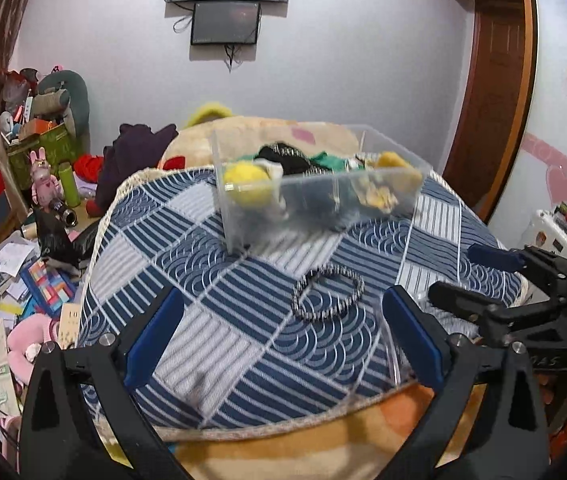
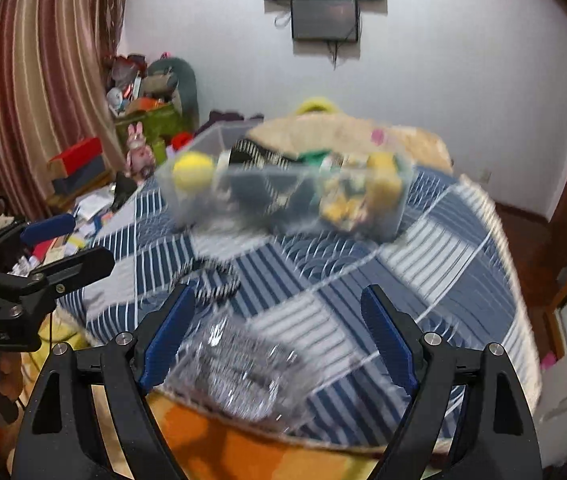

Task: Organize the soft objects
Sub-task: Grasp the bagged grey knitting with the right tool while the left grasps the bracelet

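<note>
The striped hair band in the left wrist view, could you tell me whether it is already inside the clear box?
No, the hair band lies on the quilt in front of the clear box.

Bed (image 1: 211, 360) covered by a blue-and-white patchwork quilt (image 1: 243, 340) over an orange blanket (image 1: 323, 452), which showed along the near edge. A clear plastic box (image 1: 315, 196) of soft items sat on the quilt toward the far edge. A black-and-white striped ring (image 1: 328, 292) lay flat mid-quilt, apart from the box. A second clear container (image 2: 235, 372), blurred, rested at the near edge.
</note>
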{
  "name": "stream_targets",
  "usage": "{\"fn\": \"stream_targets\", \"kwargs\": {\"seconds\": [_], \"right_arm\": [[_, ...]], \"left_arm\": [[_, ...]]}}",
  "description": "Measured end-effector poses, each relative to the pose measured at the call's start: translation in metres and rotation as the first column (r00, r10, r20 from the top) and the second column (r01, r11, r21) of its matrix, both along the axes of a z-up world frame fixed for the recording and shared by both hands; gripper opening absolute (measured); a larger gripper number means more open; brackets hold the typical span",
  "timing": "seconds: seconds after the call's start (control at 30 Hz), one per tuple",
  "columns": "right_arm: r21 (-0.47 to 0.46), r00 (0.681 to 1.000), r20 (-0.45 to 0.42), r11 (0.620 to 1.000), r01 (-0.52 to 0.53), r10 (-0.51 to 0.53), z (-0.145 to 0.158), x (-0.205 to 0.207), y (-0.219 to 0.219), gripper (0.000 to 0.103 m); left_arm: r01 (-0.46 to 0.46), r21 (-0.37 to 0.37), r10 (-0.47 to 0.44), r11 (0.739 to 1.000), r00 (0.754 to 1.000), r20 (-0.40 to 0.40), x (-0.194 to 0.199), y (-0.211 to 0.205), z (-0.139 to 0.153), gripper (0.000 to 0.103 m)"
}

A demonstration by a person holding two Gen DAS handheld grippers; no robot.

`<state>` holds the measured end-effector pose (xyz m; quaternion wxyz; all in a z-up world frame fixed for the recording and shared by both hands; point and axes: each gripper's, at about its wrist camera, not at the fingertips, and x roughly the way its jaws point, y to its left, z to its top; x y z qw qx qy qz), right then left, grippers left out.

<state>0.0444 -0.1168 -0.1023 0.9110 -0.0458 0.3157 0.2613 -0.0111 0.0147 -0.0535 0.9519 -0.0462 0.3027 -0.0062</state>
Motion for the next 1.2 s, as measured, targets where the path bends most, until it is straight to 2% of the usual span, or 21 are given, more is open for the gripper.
{"fn": "stream_targets", "kwargs": {"seconds": [0.27,0.33,0.37,0.4,0.5,0.57,0.63,0.77,0.9,1.1,1.2], "right_arm": [[-0.041,0.995,-0.098,0.998,-0.041,0.037,-0.039,-0.006,0.01,0.082],[-0.049,0.996,-0.08,0.998,-0.043,0.039,-0.042,-0.008,0.01,0.073],[-0.057,0.997,-0.066,0.997,-0.044,0.04,-0.042,-0.01,0.01,0.06],[-0.051,0.996,-0.067,0.997,-0.054,0.05,-0.041,-0.01,0.01,0.051],[-0.022,0.996,-0.066,0.998,-0.056,0.055,-0.038,-0.009,0.007,0.039],[-0.008,0.998,-0.053,0.999,-0.037,0.037,-0.035,-0.007,0.002,0.035],[0.0,0.999,-0.034,1.0,-0.013,0.013,-0.03,-0.005,-0.004,0.033],[0.018,0.999,-0.004,0.999,0.036,-0.036,-0.018,0.005,-0.017,0.032],[0.049,0.998,0.005,0.996,0.07,-0.07,-0.01,0.014,-0.029,0.032],[0.052,0.997,-0.002,0.996,0.071,-0.071,-0.014,0.016,-0.029,0.032],[0.051,0.998,-0.003,0.997,0.066,-0.066,-0.014,0.017,-0.027,0.032]], "left_arm": [[0.007,-0.029,-0.009,1.0,0.998,-0.067,-0.001,-0.001,-0.022,0.101],[0.024,-0.058,-0.029,0.998,0.996,-0.087,0.005,-0.001,-0.028,0.101],[0.024,-0.061,-0.03,0.998,0.996,-0.089,0.006,-0.001,-0.029,0.101],[0.023,-0.058,-0.029,0.998,0.995,-0.092,0.008,-0.001,-0.031,0.101],[0.035,-0.048,-0.04,0.998,0.995,-0.091,0.016,-0.006,-0.034,0.101],[0.044,-0.04,-0.047,0.998,0.995,-0.085,0.023,-0.01,-0.035,0.099],[0.059,-0.045,-0.063,0.997,0.994,-0.092,0.031,-0.014,-0.036,0.087],[0.08,-0.047,-0.085,0.996,0.989,-0.123,0.052,-0.021,-0.043,0.074],[0.088,-0.062,-0.097,0.994,0.983,-0.158,0.069,-0.022,-0.054,0.056],[0.037,-0.056,-0.044,0.998,0.991,-0.129,0.066,-0.014,-0.056,0.027],[0.033,-0.082,-0.043,0.996,0.991,-0.124,0.063,-0.009,-0.055,0.018]]}}
